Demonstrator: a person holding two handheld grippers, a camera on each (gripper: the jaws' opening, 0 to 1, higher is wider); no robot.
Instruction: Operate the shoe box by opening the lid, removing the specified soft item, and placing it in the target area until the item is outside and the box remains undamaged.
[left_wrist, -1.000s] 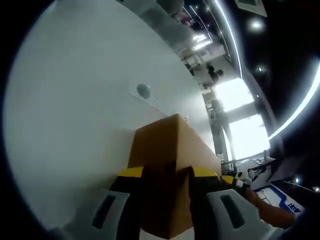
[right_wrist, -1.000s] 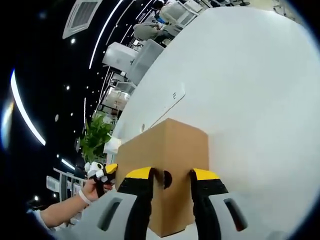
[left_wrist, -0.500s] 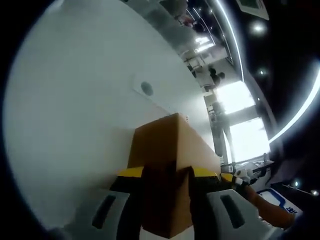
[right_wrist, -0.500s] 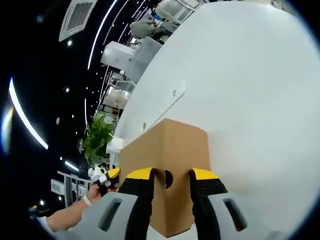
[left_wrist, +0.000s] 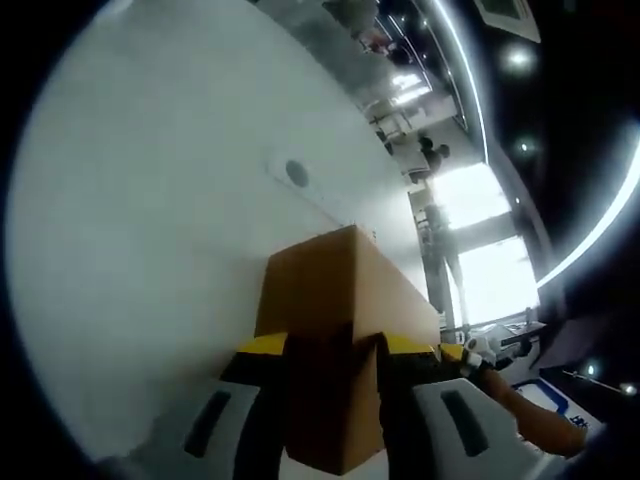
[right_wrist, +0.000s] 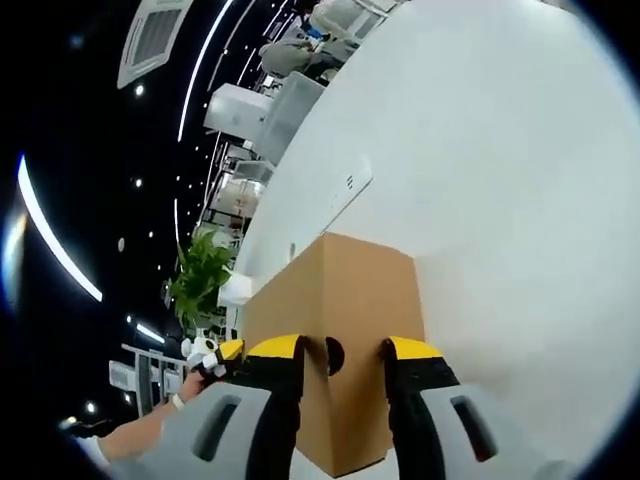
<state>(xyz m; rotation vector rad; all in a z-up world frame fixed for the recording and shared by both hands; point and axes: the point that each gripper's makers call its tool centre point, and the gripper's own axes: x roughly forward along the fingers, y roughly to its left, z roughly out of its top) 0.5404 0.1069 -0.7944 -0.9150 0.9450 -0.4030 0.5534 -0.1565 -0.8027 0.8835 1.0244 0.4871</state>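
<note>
My left gripper (left_wrist: 332, 345) has its yellow-tipped jaws pinching one end of the brown shoe box (left_wrist: 340, 300). My right gripper (right_wrist: 343, 352) clamps the opposite end, astride a round finger hole (lid shut). The box sits on the white table (left_wrist: 150, 250). Past the box, a green plant (right_wrist: 200, 275) stands beyond the table edge.

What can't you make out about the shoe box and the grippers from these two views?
- Whether the cardboard shoe box holds the soft item: its brown walls hide the inside in both views.
- The box's lid seam: too plain to find in the left gripper view.
- The box's near end, right gripper view: hidden behind the right gripper.
- Left gripper grip: contact unclear.
</note>
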